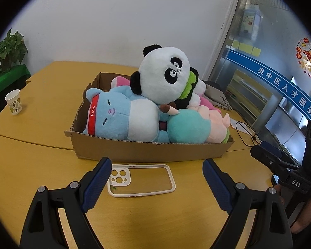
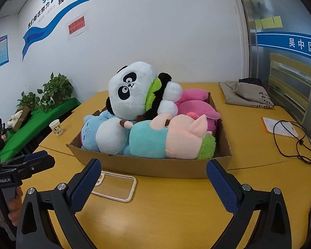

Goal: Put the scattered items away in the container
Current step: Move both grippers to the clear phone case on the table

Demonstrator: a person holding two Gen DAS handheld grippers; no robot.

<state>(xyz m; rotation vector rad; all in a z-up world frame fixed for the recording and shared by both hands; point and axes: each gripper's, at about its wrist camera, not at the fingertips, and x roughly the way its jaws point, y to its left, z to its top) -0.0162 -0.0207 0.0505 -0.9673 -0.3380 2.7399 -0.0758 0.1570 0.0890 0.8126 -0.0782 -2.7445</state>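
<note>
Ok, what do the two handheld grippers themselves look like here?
Both are black plastic with blue ribbed pads on the fingers and silver pivot screws. The right gripper carries white "DAS" lettering on its body; the left gripper reads "GenRobot.AI". No cables or sleeves show.

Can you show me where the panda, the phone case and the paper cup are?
panda (image 1: 163, 72), left wrist view, on its white face.
phone case (image 1: 141, 179), left wrist view, on its clear back.
paper cup (image 1: 14, 102), left wrist view, on its side.

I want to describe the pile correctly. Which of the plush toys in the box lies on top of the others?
The panda, black and white with a green scarf. It rests above the blue toy and the pink ones.
</note>
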